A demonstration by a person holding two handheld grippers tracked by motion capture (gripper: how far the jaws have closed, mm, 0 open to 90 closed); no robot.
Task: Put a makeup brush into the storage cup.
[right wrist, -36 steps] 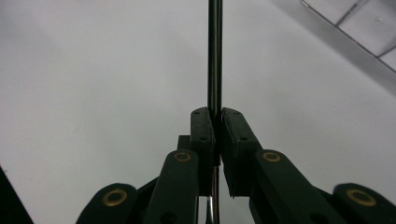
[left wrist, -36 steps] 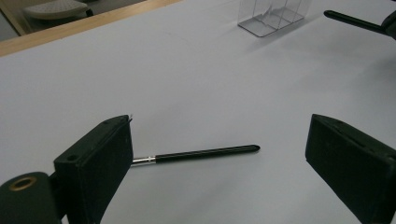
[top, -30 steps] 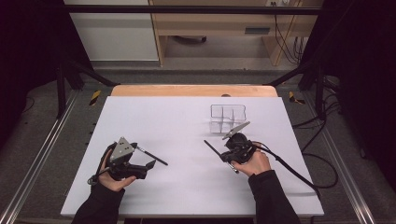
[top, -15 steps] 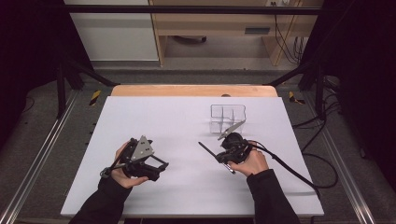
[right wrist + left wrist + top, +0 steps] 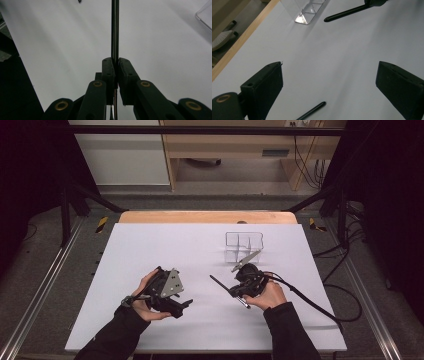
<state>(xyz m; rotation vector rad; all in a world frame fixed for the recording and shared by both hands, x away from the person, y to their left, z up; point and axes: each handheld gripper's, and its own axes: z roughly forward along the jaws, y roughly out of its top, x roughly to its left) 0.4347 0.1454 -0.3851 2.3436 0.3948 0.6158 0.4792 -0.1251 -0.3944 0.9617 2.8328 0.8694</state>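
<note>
My right gripper is shut on a thin black stick, which juts past the jaws toward the table's left and lies nearly level. That stick's tip also appears far off in the left gripper view. My left gripper is held just above the white table left of centre, with its jaws wide apart and pointing right. Low between them shows the rounded end of another thin black stick, which the pads do not touch.
A clear plastic box with compartments stands on the white sheet just beyond the right hand. A wooden edge runs along the table's far side. The right gripper's cable trails off to the right.
My left hand has moved right, toward the middle of the table, and risen a little. The right hand has barely shifted and keeps hold of its stick.
</note>
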